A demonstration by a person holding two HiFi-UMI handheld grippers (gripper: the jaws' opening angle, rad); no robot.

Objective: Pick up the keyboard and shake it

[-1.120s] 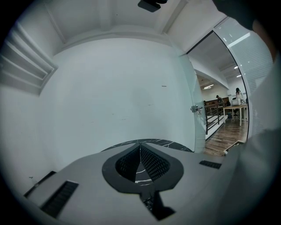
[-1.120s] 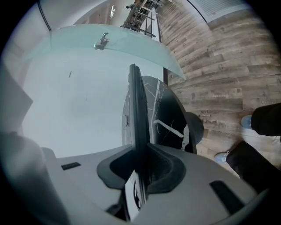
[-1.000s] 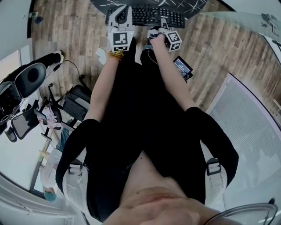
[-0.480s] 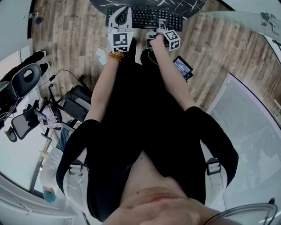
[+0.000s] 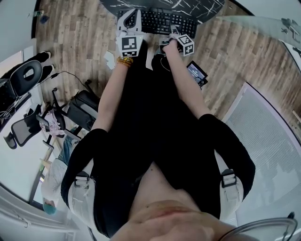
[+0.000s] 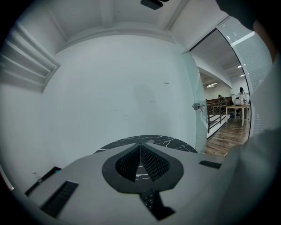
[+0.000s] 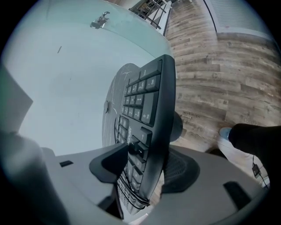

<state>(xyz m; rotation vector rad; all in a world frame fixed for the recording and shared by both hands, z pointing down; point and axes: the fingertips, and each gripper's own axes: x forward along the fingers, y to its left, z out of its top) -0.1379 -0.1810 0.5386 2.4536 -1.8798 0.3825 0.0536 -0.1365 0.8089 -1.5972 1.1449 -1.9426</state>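
One keyboard inside the opening right claw

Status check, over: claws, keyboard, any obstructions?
Left claw shut, nothing between its tips. Right claw opening, black computer keyboard between its pads. Keyboard at black marbled round table edge. No obstruction seen.

Black short-sleeved top, a yellow beaded bracelet at the left wrist, pale shoulder straps with black buckles; the grey left gripper and right gripper each bear a black-and-white marker cube
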